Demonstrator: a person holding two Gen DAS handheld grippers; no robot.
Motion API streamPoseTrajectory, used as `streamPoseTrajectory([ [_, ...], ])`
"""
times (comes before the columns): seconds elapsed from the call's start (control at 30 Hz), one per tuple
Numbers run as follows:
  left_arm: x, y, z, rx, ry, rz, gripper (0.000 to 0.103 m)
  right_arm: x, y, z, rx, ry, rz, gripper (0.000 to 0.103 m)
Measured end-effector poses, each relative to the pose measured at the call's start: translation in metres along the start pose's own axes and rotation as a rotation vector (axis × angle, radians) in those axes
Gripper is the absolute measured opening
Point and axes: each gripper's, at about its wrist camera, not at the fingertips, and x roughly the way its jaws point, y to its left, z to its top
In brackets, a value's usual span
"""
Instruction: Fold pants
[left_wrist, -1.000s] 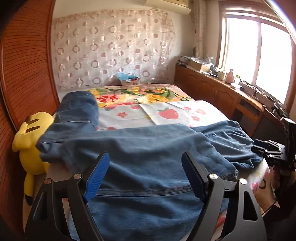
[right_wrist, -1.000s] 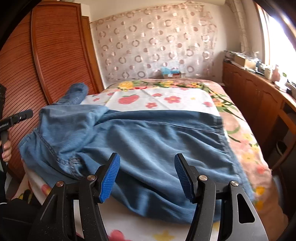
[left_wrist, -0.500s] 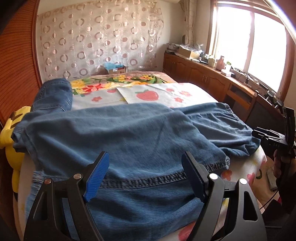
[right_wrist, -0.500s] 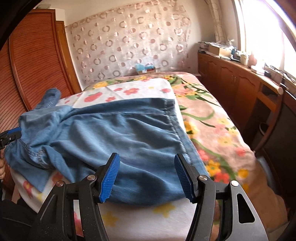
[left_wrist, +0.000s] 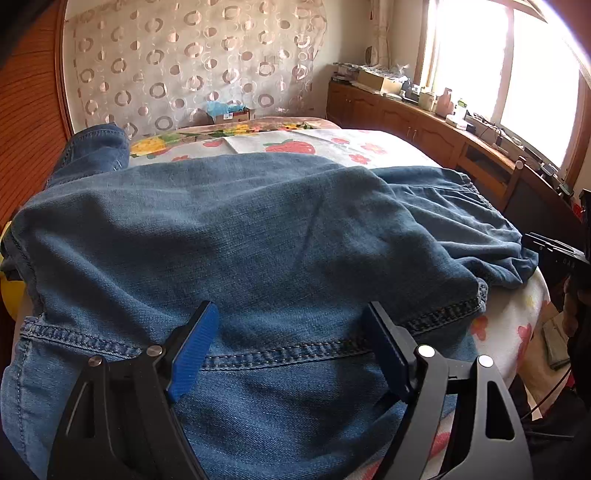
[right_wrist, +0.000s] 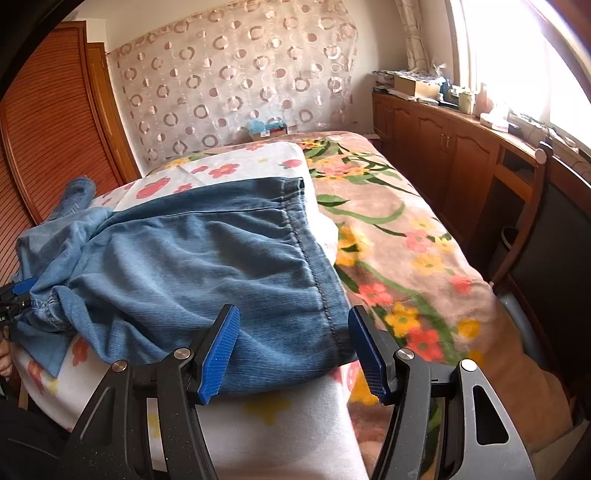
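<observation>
**Both grippers lowered toward the near edge of the jeans**

Since a second ago, both of my grippers have come closer to the denim, and the right one has swung toward the trouser hem. My left gripper (left_wrist: 288, 347) is spread wide, its blue pads (left_wrist: 192, 350) just above a stitched hem of the jeans (left_wrist: 258, 236), pinching nothing; whether the pads touch the cloth I cannot tell. The jeans lie across the near end of the bed (left_wrist: 369, 147), one leg folded over the rest.

Left to right in the left wrist view: a wooden louvred wardrobe (left_wrist: 33, 122); a yellow plush toy (left_wrist: 9, 295), almost wholly hidden behind the denim; a trouser leg end (left_wrist: 96, 147) rising at the far left; a circle-patterned curtain (left_wrist: 192, 66); a small box (left_wrist: 231, 115) at the bed's head; a wooden sideboard (left_wrist: 424, 125) under the bright window (left_wrist: 517, 74), its clutter too small to name. My right gripper's tip (left_wrist: 554, 251) is cut off at the frame edge.

In the right wrist view my right gripper (right_wrist: 291, 347) is likewise spread, straddling the hem corner (right_wrist: 332, 317) of the jeans (right_wrist: 207, 258) without closing on it. Beyond lie the floral blanket (right_wrist: 399, 236) and a chair (right_wrist: 532, 221) standing close against the bed.
</observation>
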Motion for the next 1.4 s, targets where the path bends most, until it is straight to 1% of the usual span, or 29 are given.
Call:
streamPoseTrajectory([
  [0.23,0.002,-0.002,-0.004,-0.001,-0.007,0.004,0.081,0.004,-0.002,-0.003,0.012,0.022,-0.002,0.063],
  [0.47,0.002,-0.002,-0.006,0.006,-0.022,0.009,0.082,0.009,-0.013,-0.004,0.042,0.046,-0.006,0.063],
  [0.6,0.003,-0.004,-0.009,0.012,-0.033,0.016,0.083,0.007,-0.016,-0.003,0.071,0.045,0.015,0.063],
  [0.77,0.003,-0.005,-0.008,0.013,-0.037,0.018,0.083,0.007,-0.015,-0.004,0.072,0.043,0.014,0.063],
  [0.83,0.003,-0.005,-0.008,0.014,-0.037,0.018,0.083,0.006,-0.014,-0.005,0.069,0.040,0.015,0.058],
  [0.87,0.003,-0.005,-0.009,0.014,-0.037,0.019,0.083,0.005,-0.013,-0.006,0.068,0.037,0.022,0.052],
  [0.9,0.003,-0.005,-0.009,0.014,-0.037,0.019,0.083,0.004,-0.013,-0.006,0.068,0.032,0.018,0.042],
  [0.97,0.002,-0.004,-0.008,0.011,-0.037,0.017,0.083,0.002,-0.012,-0.006,0.061,0.021,0.011,0.029],
  [1.03,0.001,-0.003,-0.007,0.006,-0.034,0.013,0.083,0.000,-0.012,-0.005,0.046,0.008,-0.009,0.020],
  [1.07,0.001,-0.003,-0.006,0.003,-0.031,0.010,0.083,-0.002,-0.012,-0.005,0.039,-0.004,-0.001,0.018],
  [1.2,-0.006,-0.001,-0.003,-0.012,-0.028,0.005,0.083,-0.019,-0.009,0.004,0.025,-0.076,-0.005,0.017],
  [1.3,-0.015,0.001,-0.002,-0.019,-0.048,0.011,0.083,-0.034,0.000,0.017,0.008,-0.136,0.001,0.017],
  [1.4,-0.028,0.006,0.000,-0.026,-0.080,0.014,0.083,-0.047,0.015,0.034,-0.023,-0.191,0.027,0.017],
])
